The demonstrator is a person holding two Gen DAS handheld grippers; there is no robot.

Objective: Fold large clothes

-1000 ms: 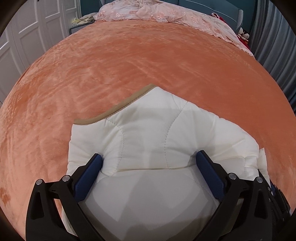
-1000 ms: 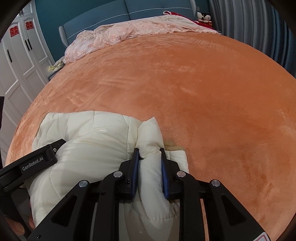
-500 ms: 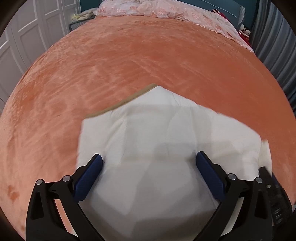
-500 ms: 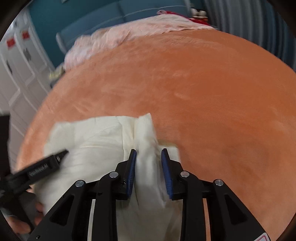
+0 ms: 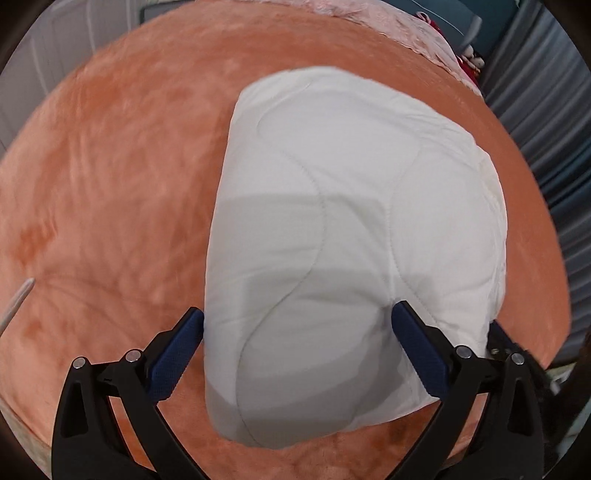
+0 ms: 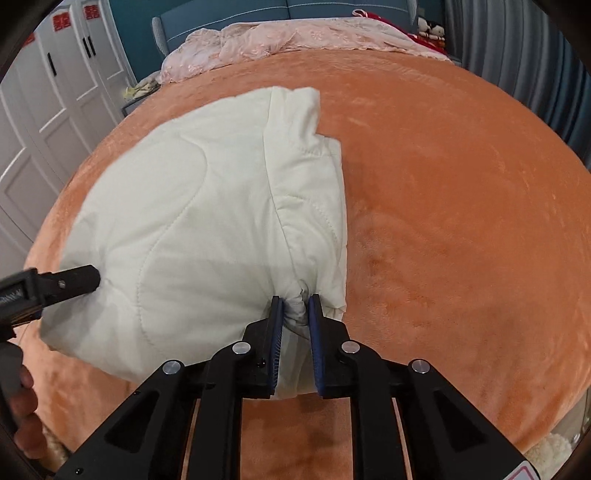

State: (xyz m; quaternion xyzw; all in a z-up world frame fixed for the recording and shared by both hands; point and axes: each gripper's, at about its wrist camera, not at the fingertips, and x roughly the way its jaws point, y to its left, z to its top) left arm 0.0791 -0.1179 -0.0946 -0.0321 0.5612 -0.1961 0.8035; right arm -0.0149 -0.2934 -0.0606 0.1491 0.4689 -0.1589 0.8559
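A cream quilted garment [image 5: 351, 206] lies folded into a thick bundle on the orange plush bed cover [image 5: 103, 177]. It also shows in the right wrist view [image 6: 207, 221]. My left gripper [image 5: 297, 332] is wide open, its blue pads either side of the bundle's near end. My right gripper [image 6: 295, 314] is shut on a bunched fold at the garment's near right edge. The left gripper's tip [image 6: 74, 282] touches the bundle's left side in the right wrist view.
A pink lace bedspread [image 6: 295, 40] lies crumpled at the head of the bed, before a blue headboard [image 6: 229, 14]. White wardrobe doors [image 6: 55, 92] stand on the left. Grey curtains [image 6: 517, 48] hang on the right. Orange cover [image 6: 461, 221] stretches right of the garment.
The garment has been folded over away from me, hiding its tan collar trim. It now reaches further up the bed. The right gripper grips nearer the fabric edge.
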